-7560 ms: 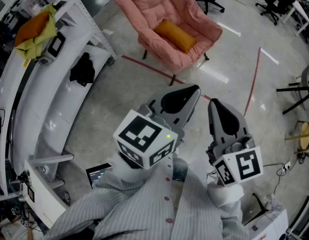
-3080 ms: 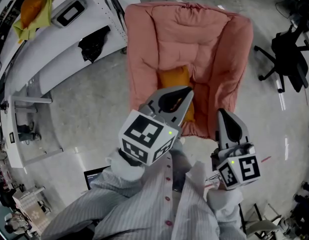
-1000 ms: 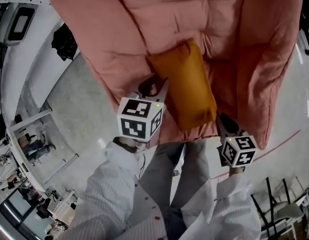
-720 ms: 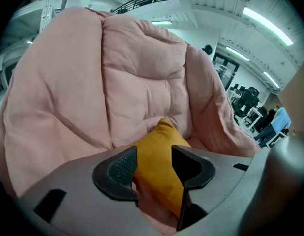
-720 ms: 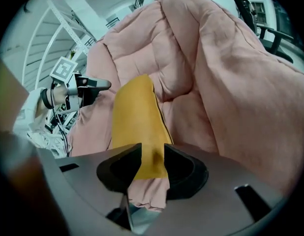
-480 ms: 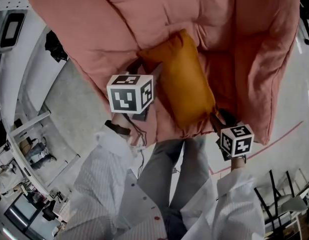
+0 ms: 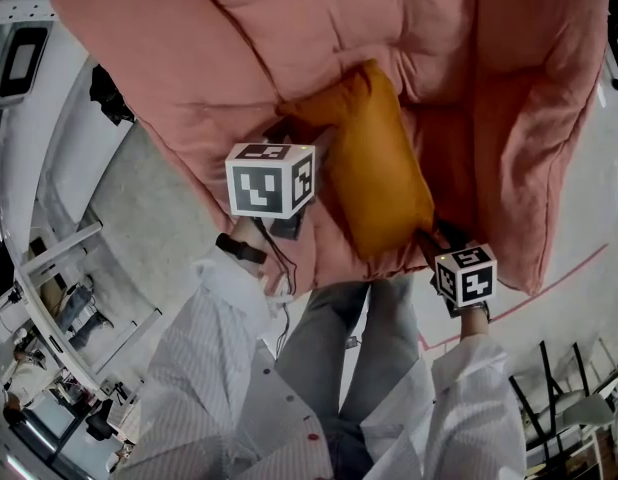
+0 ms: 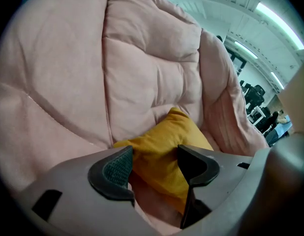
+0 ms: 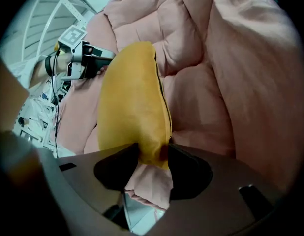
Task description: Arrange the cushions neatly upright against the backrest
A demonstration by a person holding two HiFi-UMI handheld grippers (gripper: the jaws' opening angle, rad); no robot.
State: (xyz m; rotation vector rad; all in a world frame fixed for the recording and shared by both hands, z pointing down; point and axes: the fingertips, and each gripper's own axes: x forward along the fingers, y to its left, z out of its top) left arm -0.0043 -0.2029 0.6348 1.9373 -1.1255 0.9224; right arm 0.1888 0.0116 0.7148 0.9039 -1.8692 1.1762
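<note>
An orange cushion [image 7: 374, 163] lies flat on the seat of a pink padded armchair [image 7: 319, 28], running from the seat's front edge toward the backrest. My left gripper [image 7: 292, 130] is at the cushion's far left corner. Its jaws are opening, and the yellow corner [image 8: 162, 149] sits in the gap of the left gripper [image 8: 154, 159] without being squeezed. My right gripper [image 7: 434, 236] is at the cushion's near end. Its jaws are opening too, with the cushion's end [image 9: 130, 107] between the tips of the right gripper [image 9: 152, 156].
The armchair's padded arms [image 7: 549, 118] rise on both sides of the seat. A white workbench [image 7: 29, 58] stands to the left on the grey floor. A red floor line [image 7: 579, 266] runs at the right, near black stand legs [image 7: 549, 398].
The left gripper has moved up and right to the cushion's far corner. The right gripper has closed in on its near end. Both pairs of jaws have spread apart.
</note>
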